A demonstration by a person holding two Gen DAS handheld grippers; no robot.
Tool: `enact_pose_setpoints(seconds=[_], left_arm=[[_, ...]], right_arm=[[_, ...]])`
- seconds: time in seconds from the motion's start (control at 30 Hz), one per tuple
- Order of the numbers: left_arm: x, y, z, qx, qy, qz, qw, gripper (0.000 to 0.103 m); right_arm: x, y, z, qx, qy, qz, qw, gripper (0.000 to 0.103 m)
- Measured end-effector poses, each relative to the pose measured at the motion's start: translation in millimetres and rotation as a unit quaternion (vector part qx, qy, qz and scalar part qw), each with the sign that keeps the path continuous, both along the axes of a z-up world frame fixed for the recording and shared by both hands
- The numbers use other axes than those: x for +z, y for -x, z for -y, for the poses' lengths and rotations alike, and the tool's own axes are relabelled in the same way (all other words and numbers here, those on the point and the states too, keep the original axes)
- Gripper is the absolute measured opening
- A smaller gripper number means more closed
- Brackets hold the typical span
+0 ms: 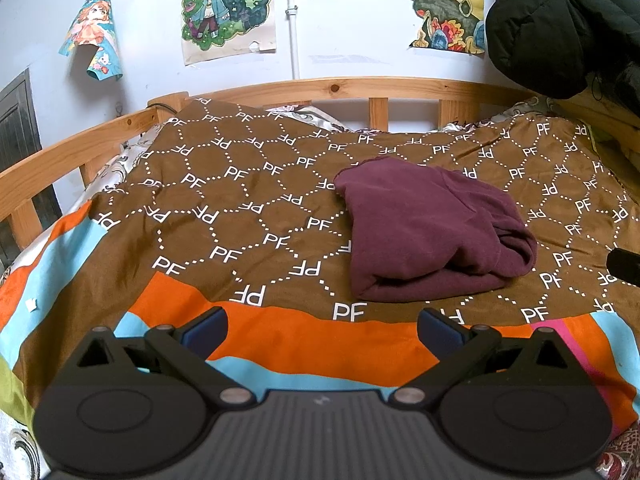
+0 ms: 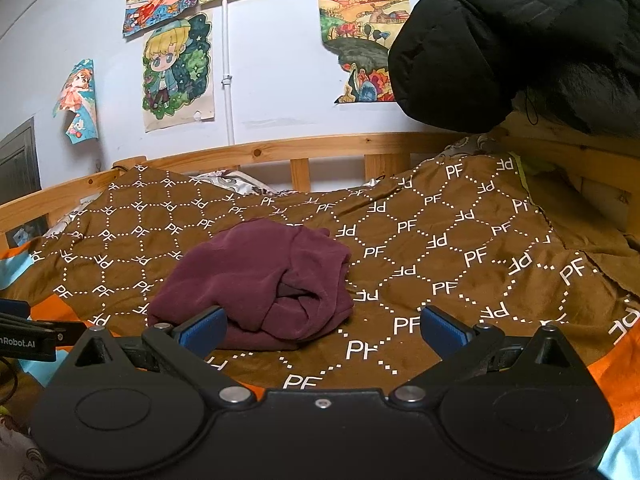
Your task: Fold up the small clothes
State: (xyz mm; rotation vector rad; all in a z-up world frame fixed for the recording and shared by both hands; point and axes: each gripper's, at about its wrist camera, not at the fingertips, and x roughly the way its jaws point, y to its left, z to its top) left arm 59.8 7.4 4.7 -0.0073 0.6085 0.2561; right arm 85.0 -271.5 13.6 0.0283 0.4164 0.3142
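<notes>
- Item: maroon garment, one piece, soft knit, lying on the brown patterned bedspread of a wooden-railed bed.
- Condition: already doubled into a thick bundle; a rounded folded edge faces the claws, with a loose tuck or opening showing on its right end in the right wrist view. The shape is lumpy, not squared.
- Left claw: jaws spread wide, blue pads far apart, nothing between them. It hangs over the orange band of the bedspread, with the garment ahead and to its right, apart from both pads.
- Right claw: jaws likewise spread wide, holding nothing. The garment lies ahead and to its left; its near edge sits just beyond the left pad, and whether cloth and pad touch cannot be told.
- Other claw seen: the black body of the left unit shows at the left edge of the right wrist view; a dark tip shows at the right edge of the left wrist view.
- Surroundings: drawings taped to the wall behind the rail; a black padded jacket hanging up and to the right.
- Step in hand, as judged: between folds, or near the end; the bundle looks mostly folded, both claws free.
- Next move, as judged: either claw would need to go forward to the near edge, pinch the loose right-hand layers, and tuck or flatten them so the bundle lies square.
</notes>
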Motion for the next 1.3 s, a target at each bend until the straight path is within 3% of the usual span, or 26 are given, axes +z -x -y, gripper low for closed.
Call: enact_pose_setpoints(seconds=[0.97, 1.3], left_arm=[[0.4, 0.5, -0.4, 0.003, 0.002, 0.002, 1.0000, 0.103], [0.8, 0.6, -2.7, 0.022, 0.019, 0.002, 0.9996, 0.103]], right_arm=[[-0.3, -0.2, -0.8, -0.001, -0.001, -0.002, 1.000, 0.102], [-2.1, -0.3, -2.7, 0.000, 0.001, -0.004, 1.000, 0.102]])
